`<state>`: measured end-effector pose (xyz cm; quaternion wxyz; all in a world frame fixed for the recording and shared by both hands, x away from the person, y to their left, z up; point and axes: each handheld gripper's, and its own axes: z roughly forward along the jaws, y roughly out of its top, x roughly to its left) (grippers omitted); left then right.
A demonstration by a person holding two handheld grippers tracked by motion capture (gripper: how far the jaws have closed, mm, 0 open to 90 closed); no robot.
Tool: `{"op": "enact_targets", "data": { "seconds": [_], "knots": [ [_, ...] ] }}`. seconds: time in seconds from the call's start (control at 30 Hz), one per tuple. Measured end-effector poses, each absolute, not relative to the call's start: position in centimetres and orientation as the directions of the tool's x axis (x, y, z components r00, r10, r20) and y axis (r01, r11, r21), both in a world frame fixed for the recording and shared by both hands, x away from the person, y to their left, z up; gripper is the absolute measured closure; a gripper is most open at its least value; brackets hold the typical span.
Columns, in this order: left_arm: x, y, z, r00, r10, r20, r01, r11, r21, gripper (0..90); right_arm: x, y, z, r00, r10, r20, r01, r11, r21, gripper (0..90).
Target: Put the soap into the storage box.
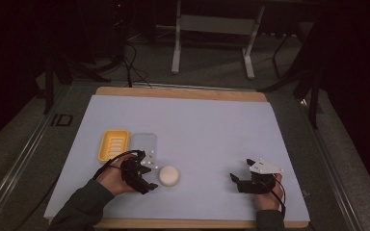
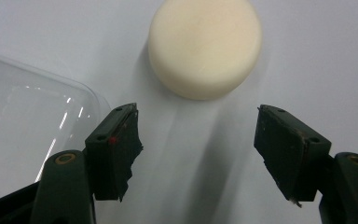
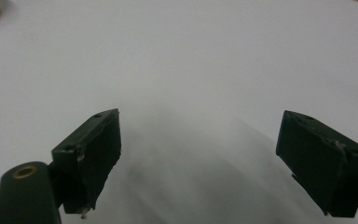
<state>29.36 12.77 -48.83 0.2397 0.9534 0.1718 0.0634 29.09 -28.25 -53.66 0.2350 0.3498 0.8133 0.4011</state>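
A round cream-white soap bar (image 1: 168,176) lies on the pale mat near the front, left of the middle. My left gripper (image 1: 151,176) is right beside it on its left, jaws open. In the left gripper view the soap bar (image 2: 205,46) sits just beyond the open gripper (image 2: 196,144), with nothing between the jaws. A yellow soap dish (image 1: 113,145) and a clear lid (image 1: 143,144) lie side by side behind my left hand. My right gripper (image 1: 237,180) rests open near the front right, over bare mat (image 3: 196,93).
The pale mat (image 1: 212,125) covers a wooden table (image 1: 183,93). The clear lid (image 2: 23,126) edges into the left gripper view at the left. A white stand's legs (image 1: 212,43) and cables lie on the floor beyond the table.
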Motion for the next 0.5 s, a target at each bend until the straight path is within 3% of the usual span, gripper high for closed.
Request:
{"op": "enact_targets", "data": {
  "seconds": [0.27,0.5],
  "knots": [
    [29.6,12.0,-48.4,0.945,0.326,0.036,0.271,-0.839,0.471,30.8,29.1,-28.3,-53.7,-0.645,0.757,-0.101,0.38,0.433,0.817,13.8],
    [30.0,10.9,-48.1,0.955,0.293,0.045,0.244,-0.865,0.439,20.3,29.1,-28.3,-53.7,-0.646,0.757,-0.101,0.379,0.433,0.818,13.8]
  ]
}}
